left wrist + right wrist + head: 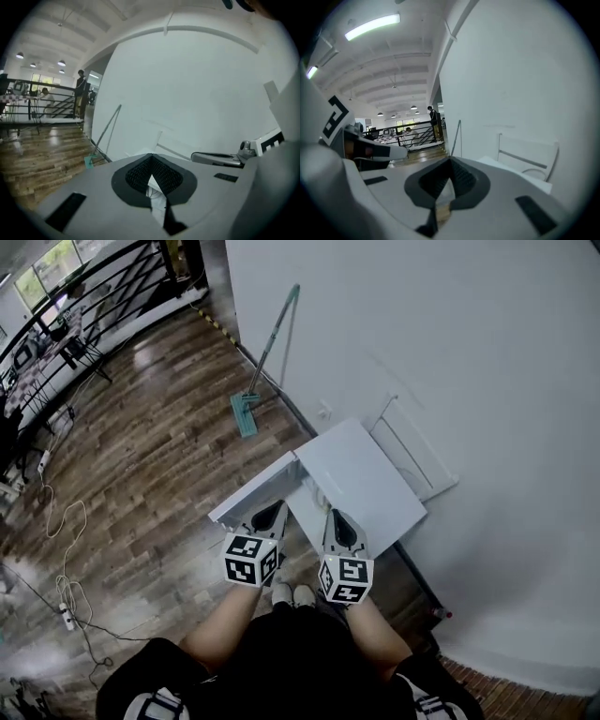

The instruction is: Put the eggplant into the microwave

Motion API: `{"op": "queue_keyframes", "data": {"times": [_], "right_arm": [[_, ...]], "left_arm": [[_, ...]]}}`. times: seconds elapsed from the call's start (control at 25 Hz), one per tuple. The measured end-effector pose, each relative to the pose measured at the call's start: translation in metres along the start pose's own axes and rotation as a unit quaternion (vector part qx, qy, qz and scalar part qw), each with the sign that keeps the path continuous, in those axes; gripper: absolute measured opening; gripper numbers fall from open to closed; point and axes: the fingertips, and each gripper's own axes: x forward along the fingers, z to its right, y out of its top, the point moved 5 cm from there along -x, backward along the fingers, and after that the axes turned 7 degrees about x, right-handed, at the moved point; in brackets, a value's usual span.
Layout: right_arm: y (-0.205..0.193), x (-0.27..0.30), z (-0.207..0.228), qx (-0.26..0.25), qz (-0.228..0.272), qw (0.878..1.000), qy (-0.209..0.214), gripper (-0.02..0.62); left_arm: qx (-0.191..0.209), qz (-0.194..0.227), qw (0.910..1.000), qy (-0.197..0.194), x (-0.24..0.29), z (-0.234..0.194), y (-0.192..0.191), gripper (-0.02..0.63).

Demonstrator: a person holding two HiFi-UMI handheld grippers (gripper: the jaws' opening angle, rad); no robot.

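Head view: the person is holding the left gripper [272, 514] and right gripper [339, 521] side by side at lower centre. Both are pointing at a white table [361, 470] standing against the wall [450, 352]. A white panel [251, 491] is jutting off the table's left edge. A chair [414, 454] is sitting between table and wall. A mop [272, 348] is leaning on the wall at upper centre. The eggplant isn't showing here or in either gripper view, and I can't tell which white part is the microwave.

Left gripper view: the left gripper [151, 159] is keeping its jaws together, clamping nothing. The mop [105, 133] is showing at centre left and a railing [37, 101] at far left.

Right gripper view: the right gripper [450, 161] is also holding its jaw tips together, empty. The chair [527, 157] is showing at right, against the wall.
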Motion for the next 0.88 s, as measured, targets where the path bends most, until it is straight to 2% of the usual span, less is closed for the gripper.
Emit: {"op": "queue_keyframes", "data": {"times": [0.16, 0.32, 0.48, 0.68, 0.88], "right_arm": [[0.044, -0.015, 0.008, 0.017, 0.051, 0.998, -0.025, 0.005], [0.072, -0.025, 0.007, -0.002, 0.075, 0.996, -0.045, 0.005], [0.082, -0.033, 0.006, -0.008, 0.089, 0.995, -0.046, 0.005], [0.07, -0.029, 0.015, -0.007, 0.085, 0.995, -0.043, 0.005], [0.06, -0.049, 0.001, -0.007, 0.083, 0.995, -0.053, 0.005]], "left_arm": [[0.036, 0.034, 0.9988, 0.004, -0.011, 0.007, 0.046, 0.0], [0.045, 0.061, 0.9971, -0.005, -0.016, 0.017, 0.074, 0.0], [0.045, 0.064, 0.9967, -0.024, -0.018, 0.03, 0.08, 0.0], [0.033, 0.06, 0.9968, -0.042, -0.006, 0.035, 0.07, 0.0], [0.029, 0.063, 0.9959, -0.058, -0.032, 0.036, 0.065, 0.0]]}}
